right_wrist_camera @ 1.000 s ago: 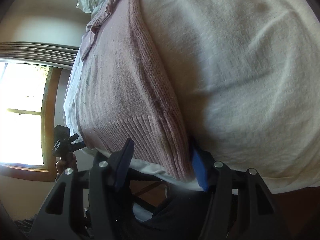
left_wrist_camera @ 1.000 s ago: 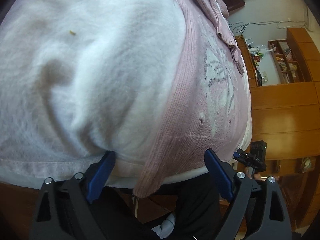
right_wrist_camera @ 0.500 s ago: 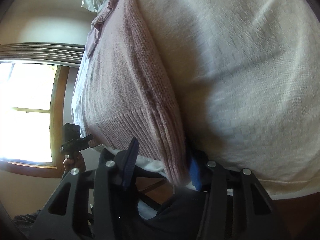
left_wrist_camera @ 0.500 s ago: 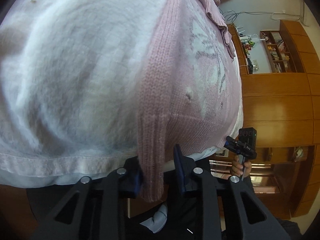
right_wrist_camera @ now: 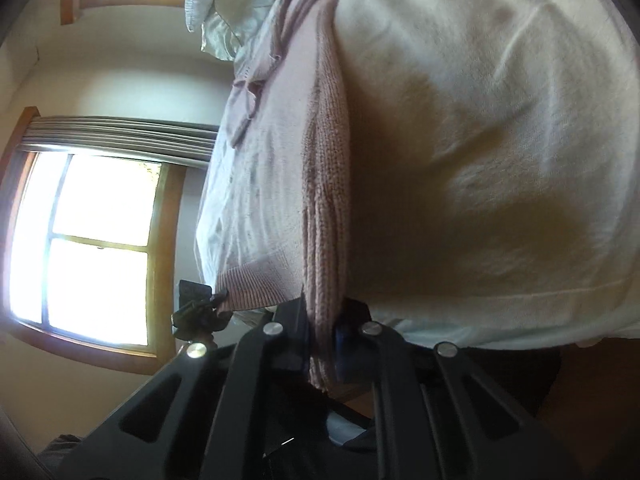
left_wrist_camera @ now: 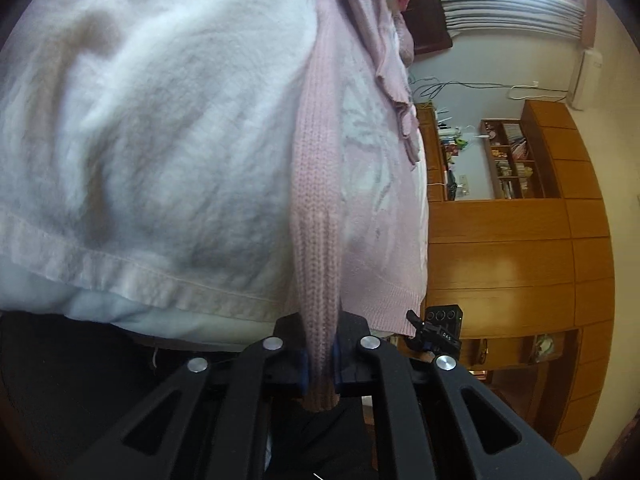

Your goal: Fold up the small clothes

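Bed covered with a white fleecy blanket, hemmed edge running along the lower left of the frame. Pink knitted sweater lying on it, right of centre.

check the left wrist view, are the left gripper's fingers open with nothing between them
No, the left gripper is shut on the pink sweater.

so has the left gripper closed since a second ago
Yes. The left gripper has shut on the pink sweater hem edge, lifted from the white blanket.
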